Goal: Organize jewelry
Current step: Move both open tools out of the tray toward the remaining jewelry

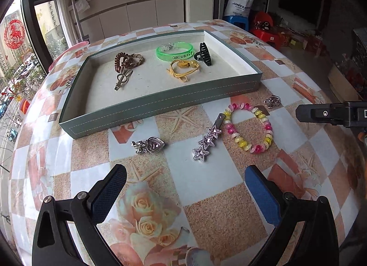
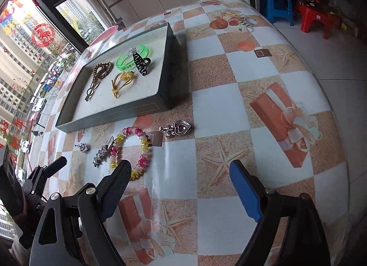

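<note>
Just beyond left tool [image 1: 183, 188], star clip [image 1: 207, 143].

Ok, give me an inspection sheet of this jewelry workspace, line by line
Surface: table with a checkered floral cloth.
Job's things: tray holds green bangle, black claw clip, yellow cord tie, brown hair ties, metal clip. On the cloth: beaded bracelet, star clip, two heart charms.
Clutter: nothing seen.
Grippers: left gripper and right gripper open, empty.
Cables: nothing seen.
Surroundings: window, cabinets, plastic stools.
</note>
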